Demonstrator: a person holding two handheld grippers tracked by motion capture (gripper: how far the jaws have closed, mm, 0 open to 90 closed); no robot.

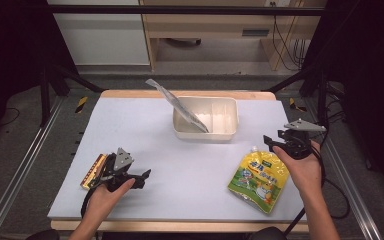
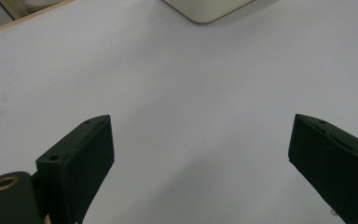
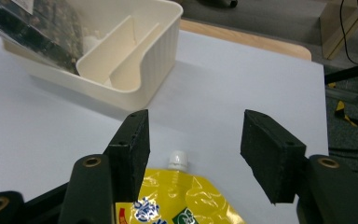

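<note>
A yellow-green spout pouch (image 1: 259,180) with a white cap (image 1: 254,149) lies flat at the table's front right. My right gripper (image 1: 275,138) hovers just beyond its cap end, open. In the right gripper view the jaws (image 3: 198,135) stand apart over the cap (image 3: 177,159) and the pouch's top (image 3: 177,200), touching neither. My left gripper (image 1: 141,179) rests at the front left, pointing right. Its jaws (image 2: 200,154) are spread wide above bare table with nothing between them.
A cream divided bin (image 1: 205,134) stands at the middle back of the grey-white table (image 1: 180,165), with a dark silvery packet (image 1: 180,105) leaning out of its left compartment. An orange-striped packet (image 1: 92,171) lies beside my left hand. The bin (image 3: 154,65) is ahead-left of the right jaws.
</note>
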